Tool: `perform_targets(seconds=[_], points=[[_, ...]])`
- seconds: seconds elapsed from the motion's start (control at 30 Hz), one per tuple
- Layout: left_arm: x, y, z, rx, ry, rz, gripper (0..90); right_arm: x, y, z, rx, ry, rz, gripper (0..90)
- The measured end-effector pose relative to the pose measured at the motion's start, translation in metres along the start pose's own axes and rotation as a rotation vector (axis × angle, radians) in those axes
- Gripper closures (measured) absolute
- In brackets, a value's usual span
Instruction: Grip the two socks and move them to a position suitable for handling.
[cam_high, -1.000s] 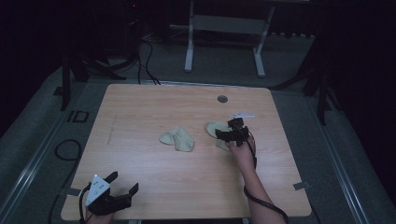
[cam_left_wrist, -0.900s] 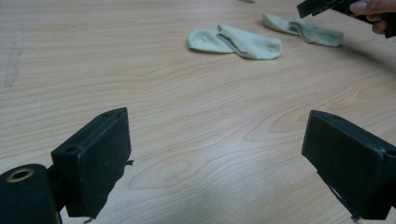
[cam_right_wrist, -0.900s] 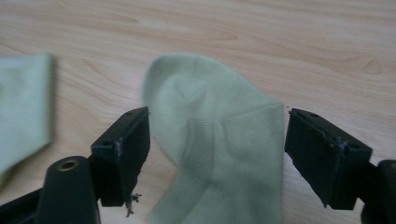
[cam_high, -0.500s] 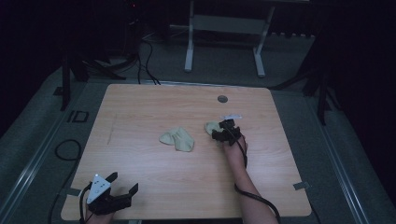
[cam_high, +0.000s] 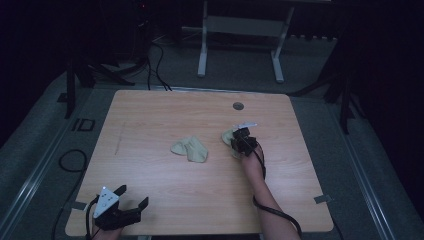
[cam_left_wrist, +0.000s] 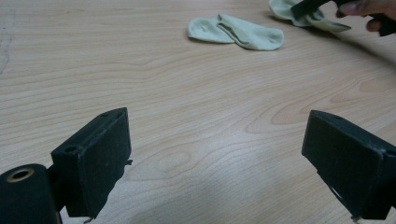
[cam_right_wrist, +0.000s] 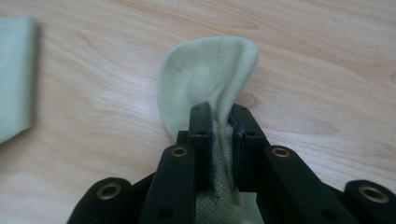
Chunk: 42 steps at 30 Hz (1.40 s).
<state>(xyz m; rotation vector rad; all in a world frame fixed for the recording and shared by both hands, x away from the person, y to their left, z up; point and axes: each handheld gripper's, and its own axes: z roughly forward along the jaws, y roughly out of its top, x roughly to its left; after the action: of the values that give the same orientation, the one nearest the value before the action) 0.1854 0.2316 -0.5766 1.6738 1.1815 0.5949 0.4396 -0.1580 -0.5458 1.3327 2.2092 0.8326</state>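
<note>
Two pale green socks lie on the wooden table (cam_high: 150, 125). One sock (cam_high: 190, 149) (cam_left_wrist: 236, 31) is folded near the table's middle, untouched. The other sock (cam_high: 229, 137) (cam_right_wrist: 205, 84) lies to its right, and my right gripper (cam_high: 241, 141) (cam_right_wrist: 219, 119) is shut on it: its jaws have just been closing and now pinch a fold of the fabric between the pads. That gripper and the hand holding it also appear far off in the left gripper view (cam_left_wrist: 322, 10). My left gripper (cam_high: 125, 205) (cam_left_wrist: 217, 163) rests at the table's front left corner, open, nothing between its jaws.
A small round grommet (cam_high: 238, 106) sits near the table's far edge. Behind the table stand a metal frame (cam_high: 240, 30) and cables on the floor (cam_high: 150, 60). A cable loop (cam_high: 70, 160) lies left of the table.
My right gripper has shifted slightly left onto the right sock and its jaws have closed on the fabric. The left gripper has stayed where it was.
</note>
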Motion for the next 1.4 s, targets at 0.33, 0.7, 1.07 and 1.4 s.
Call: perform_targets(seconds=[0.33, 0.7, 1.07, 1.4], points=[[-0.002, 0.001, -0.001, 0.000, 0.006, 0.004, 8.0, 0.011, -0.006, -0.046, -0.030, 0.138, -0.107, 80.5], [-0.008, 0.002, 0.001, -0.015, -0.037, 0.015, 8.0, 0.030, -0.040, -0.115, -0.099, 0.218, -0.245, 80.5], [-0.025, 0.003, 0.013, -0.007, -0.137, -0.012, 8.0, 0.065, -0.088, -0.137, -0.109, 0.327, -0.361, 80.2], [-0.051, 0.008, 0.023, 0.007, -0.266, 0.070, 8.0, 0.091, -0.120, -0.109, -0.019, 0.380, -0.457, 79.2]])
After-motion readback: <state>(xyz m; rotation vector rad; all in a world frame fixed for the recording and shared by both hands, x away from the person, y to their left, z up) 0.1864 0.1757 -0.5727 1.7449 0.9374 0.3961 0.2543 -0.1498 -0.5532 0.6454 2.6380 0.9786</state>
